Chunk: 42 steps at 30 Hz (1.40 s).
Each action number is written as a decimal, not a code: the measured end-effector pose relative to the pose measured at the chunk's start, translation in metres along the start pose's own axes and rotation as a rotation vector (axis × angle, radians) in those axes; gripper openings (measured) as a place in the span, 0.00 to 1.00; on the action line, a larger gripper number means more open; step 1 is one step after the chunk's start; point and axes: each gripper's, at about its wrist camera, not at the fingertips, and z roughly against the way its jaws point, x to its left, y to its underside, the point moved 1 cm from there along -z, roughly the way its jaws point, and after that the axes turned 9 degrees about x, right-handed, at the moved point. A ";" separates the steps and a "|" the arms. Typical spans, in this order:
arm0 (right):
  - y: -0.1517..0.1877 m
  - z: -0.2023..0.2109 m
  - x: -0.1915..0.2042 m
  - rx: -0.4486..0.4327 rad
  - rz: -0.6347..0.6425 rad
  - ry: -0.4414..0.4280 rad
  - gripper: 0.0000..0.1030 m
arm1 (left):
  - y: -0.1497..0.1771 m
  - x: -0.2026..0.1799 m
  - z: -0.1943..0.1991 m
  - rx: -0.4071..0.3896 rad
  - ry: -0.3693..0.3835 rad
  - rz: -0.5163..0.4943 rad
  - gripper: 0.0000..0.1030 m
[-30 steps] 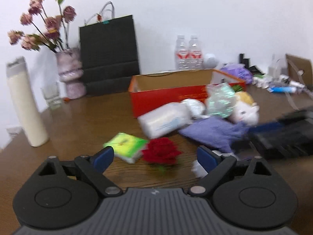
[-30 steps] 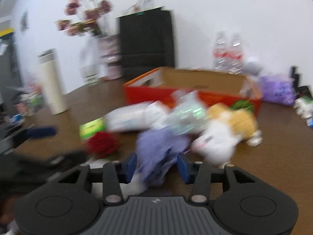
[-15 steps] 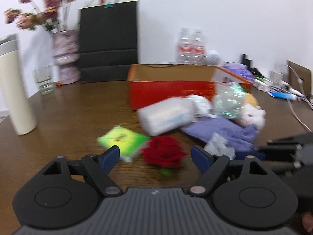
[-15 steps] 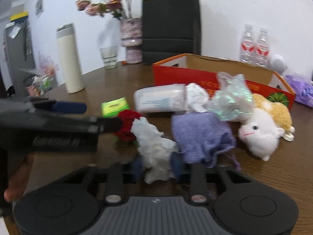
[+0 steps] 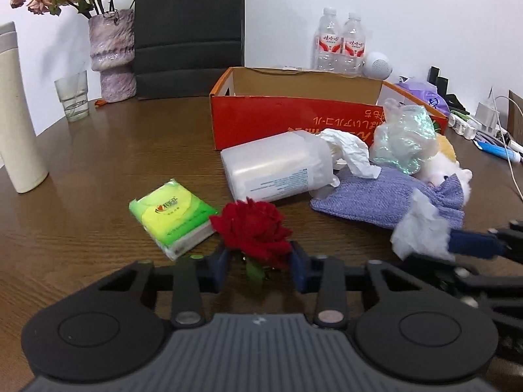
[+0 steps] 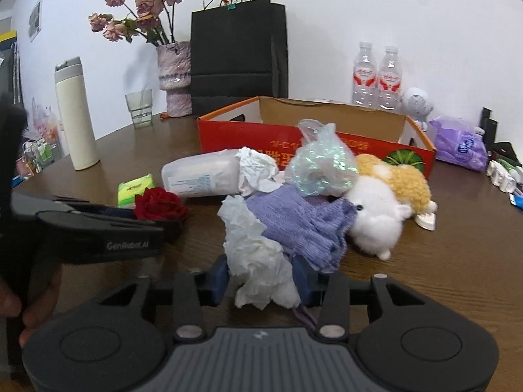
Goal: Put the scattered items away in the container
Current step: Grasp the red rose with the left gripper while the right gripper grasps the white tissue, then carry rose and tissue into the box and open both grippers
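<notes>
A red artificial rose [image 5: 253,228] lies on the brown table between the blue pads of my left gripper [image 5: 259,259]. Its jaws are closing and the pads touch the rose's sides. My right gripper [image 6: 260,276] has a crumpled white tissue [image 6: 258,261] filling the gap between its pads, and its jaws are opening slightly. The left wrist view shows that tissue [image 5: 420,232] at the right gripper's tip. Loose on the table are a green tissue pack [image 5: 173,215], a white wipes tub [image 5: 278,166], a purple knit cloth [image 6: 300,225], a shiny plastic bag [image 5: 405,140] and a plush toy [image 6: 376,215]. Behind them stands the open red cardboard box [image 5: 278,121].
A cream flask [image 5: 19,124], a glass [image 5: 72,98], a vase of dried flowers [image 5: 112,55] and a black paper bag [image 5: 189,29] line the back left. Two water bottles [image 5: 340,42] stand behind the box. Chargers and cables [image 5: 487,117] crowd the far right. A hand [image 6: 13,303] holds the left gripper.
My left gripper has come forward to the rose and its jaws have narrowed around it. My right gripper went from the purple cloth to the white tissue, now between its pads.
</notes>
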 end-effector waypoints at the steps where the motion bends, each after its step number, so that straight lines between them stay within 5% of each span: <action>1: -0.002 -0.001 0.001 -0.006 0.001 -0.005 0.39 | 0.002 0.001 0.005 -0.004 0.002 0.002 0.31; 4: -0.004 -0.004 0.006 -0.003 0.018 -0.018 0.24 | 0.011 0.000 0.021 -0.024 0.009 -0.006 0.29; 16: 0.060 0.074 0.006 -0.026 -0.066 -0.018 0.23 | 0.076 -0.048 0.097 -0.129 0.050 -0.079 0.27; 22: 0.063 0.114 -0.001 -0.125 -0.111 0.035 0.23 | 0.063 -0.056 0.117 -0.212 0.112 -0.064 0.27; 27: 0.021 0.132 -0.029 -0.222 -0.126 0.034 0.23 | -0.011 -0.037 0.121 -0.312 0.162 -0.046 0.27; 34: -0.103 0.111 -0.084 -0.256 -0.070 0.058 0.23 | -0.172 -0.011 0.057 -0.252 0.203 -0.059 0.27; 38: -0.189 0.042 -0.126 -0.093 -0.080 0.038 0.23 | -0.250 -0.007 -0.032 -0.063 0.143 -0.017 0.27; 42: -0.247 -0.050 -0.163 0.112 -0.141 0.041 0.23 | -0.292 -0.011 -0.119 0.113 0.095 -0.035 0.27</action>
